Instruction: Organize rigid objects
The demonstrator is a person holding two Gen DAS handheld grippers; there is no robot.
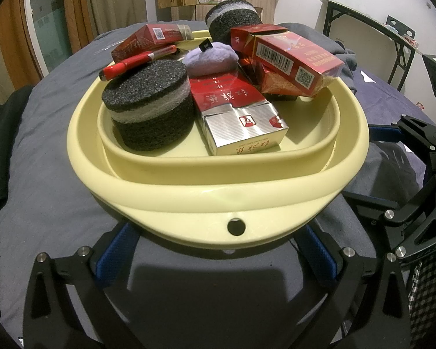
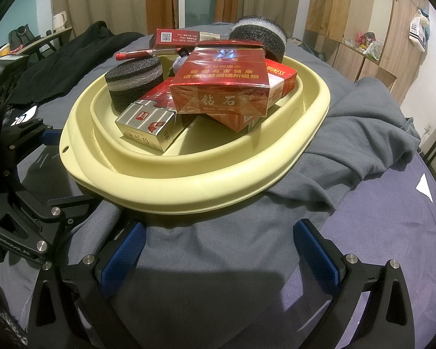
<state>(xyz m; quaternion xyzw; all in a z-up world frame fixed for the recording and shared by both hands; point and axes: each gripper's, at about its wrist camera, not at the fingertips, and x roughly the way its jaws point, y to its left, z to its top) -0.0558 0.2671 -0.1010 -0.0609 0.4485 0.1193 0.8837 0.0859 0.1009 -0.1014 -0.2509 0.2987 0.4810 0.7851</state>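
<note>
A pale yellow basin [image 1: 218, 195] [image 2: 206, 186] sits on a grey cloth. It holds several red cigarette packs [image 1: 293, 58] [image 2: 221, 90], a red and silver pack [image 1: 241, 125] [image 2: 148, 128], two black foam discs [image 1: 148, 107] [image 2: 133, 78], a red pen [image 1: 136, 62] [image 2: 148, 53] and a lilac pouch [image 1: 210, 58]. My left gripper [image 1: 218, 254] is open, its blue pads either side of the basin's near rim. My right gripper [image 2: 218, 253] is open and empty, just short of the basin rim. Each gripper shows in the other's view, at the side [image 1: 415, 209] [image 2: 23, 203].
A rumpled grey garment [image 2: 363, 133] lies under and right of the basin. Black clothing [image 2: 72, 55] lies to the left on the bed. A folding table [image 1: 372, 26] and wooden cabinets [image 2: 357, 20] stand at the room's edges.
</note>
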